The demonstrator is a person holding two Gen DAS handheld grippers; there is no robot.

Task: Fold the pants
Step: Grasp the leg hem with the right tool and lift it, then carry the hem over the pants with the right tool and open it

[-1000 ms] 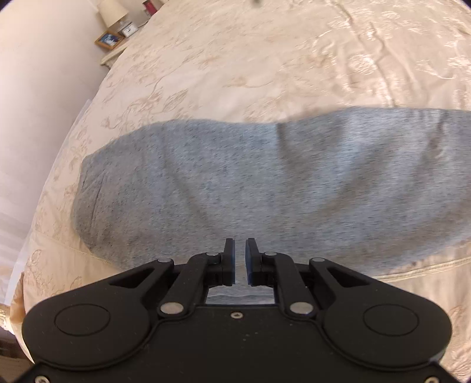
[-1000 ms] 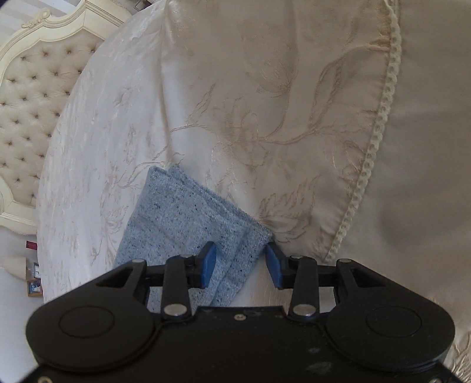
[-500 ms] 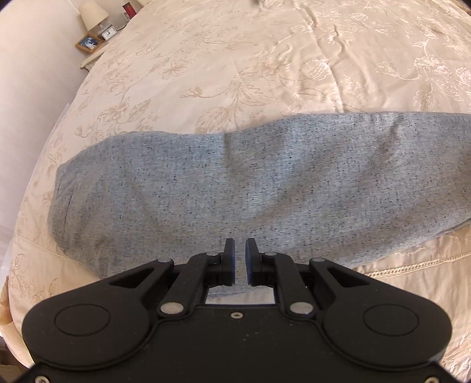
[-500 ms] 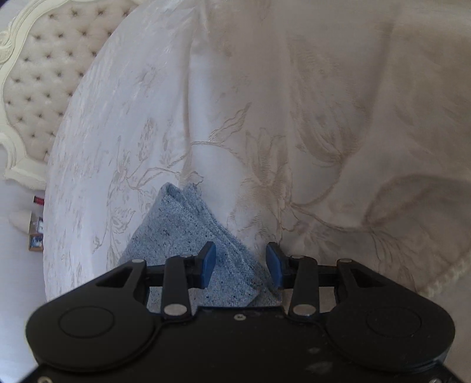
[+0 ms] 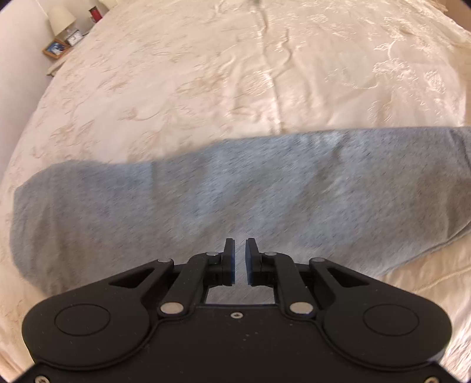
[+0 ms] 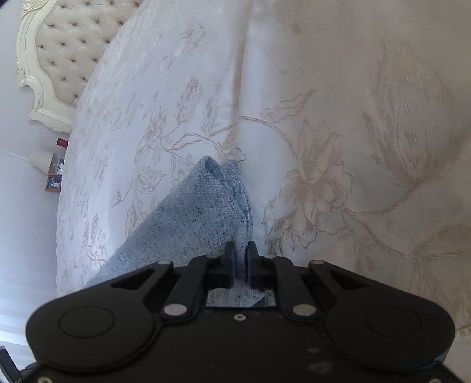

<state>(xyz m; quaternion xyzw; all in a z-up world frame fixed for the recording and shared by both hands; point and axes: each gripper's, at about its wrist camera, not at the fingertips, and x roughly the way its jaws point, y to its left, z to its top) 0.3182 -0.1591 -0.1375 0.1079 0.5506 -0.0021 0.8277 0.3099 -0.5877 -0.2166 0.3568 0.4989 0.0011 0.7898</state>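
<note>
- The grey pants (image 5: 223,200) lie in a long band across the cream floral bedspread (image 5: 235,73).
- The right gripper (image 6: 240,250) is closing, its jaws pinching a bunched end of the fabric.
- The left gripper (image 5: 240,250) hangs over the pants, its jaws nearly together with nothing between them.
- A lamp (image 5: 60,20) stands beside the bed.

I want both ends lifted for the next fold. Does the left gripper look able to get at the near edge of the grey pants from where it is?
Probably yes. The left gripper hangs just above the grey pants on the bedspread, nothing between, though its jaws are nearly shut and would have to open first.
</note>
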